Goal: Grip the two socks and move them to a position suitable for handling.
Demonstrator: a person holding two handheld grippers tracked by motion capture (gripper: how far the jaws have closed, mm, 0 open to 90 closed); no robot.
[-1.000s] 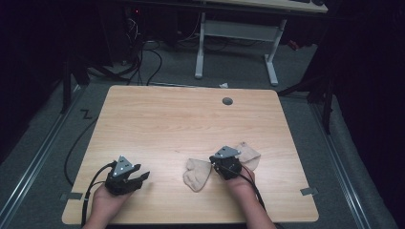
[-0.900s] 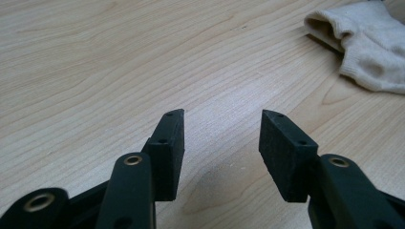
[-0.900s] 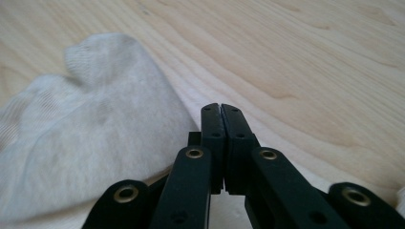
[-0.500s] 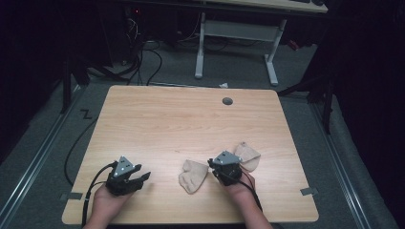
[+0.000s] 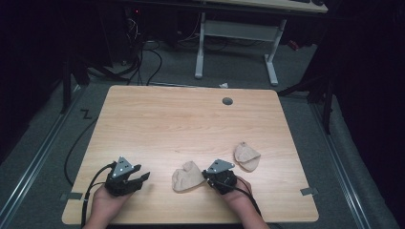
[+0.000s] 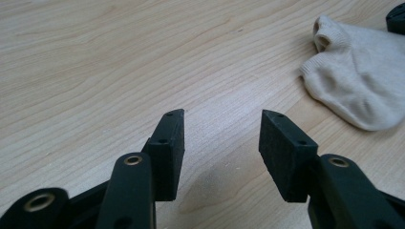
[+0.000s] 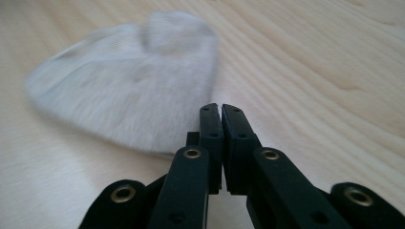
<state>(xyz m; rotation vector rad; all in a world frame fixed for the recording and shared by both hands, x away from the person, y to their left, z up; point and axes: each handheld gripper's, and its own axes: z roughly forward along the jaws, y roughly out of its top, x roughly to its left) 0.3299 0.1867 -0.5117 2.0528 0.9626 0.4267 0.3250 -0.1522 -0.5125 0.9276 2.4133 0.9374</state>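
Your right gripper (image 5: 206,173) has its jaws all but together, a thin slit between them and nothing caught there; they have just been parting by a hair. In the right gripper view the tips (image 7: 220,107) sit just short of the near sock's (image 7: 129,83) hem, apart from the cloth as far as you can tell. That near sock (image 5: 187,175) is your landmark: it lies flat on the counter (image 5: 191,124), folded into a heart-like shape, its long axis running from the near-left corner toward the far right in the high view, with the two rounded lobes at the far end. In the left gripper view the near sock (image 6: 356,78) shows its open cuff turned toward the far edge.

Your right gripper is just right of the near sock. The second sock (image 5: 246,156) lies farther right of it and a little farther back, well apart from it, its long axis also slanting.

Your left gripper (image 5: 142,175) rests left of the near sock, jaws spread wide and empty, tips (image 6: 222,114) pointing toward it across bare wood.

Beyond the near sock the counter is open all the way to the cable hole (image 5: 227,101) near the far edge. On your side of it, only a narrow strip remains before the near edge.
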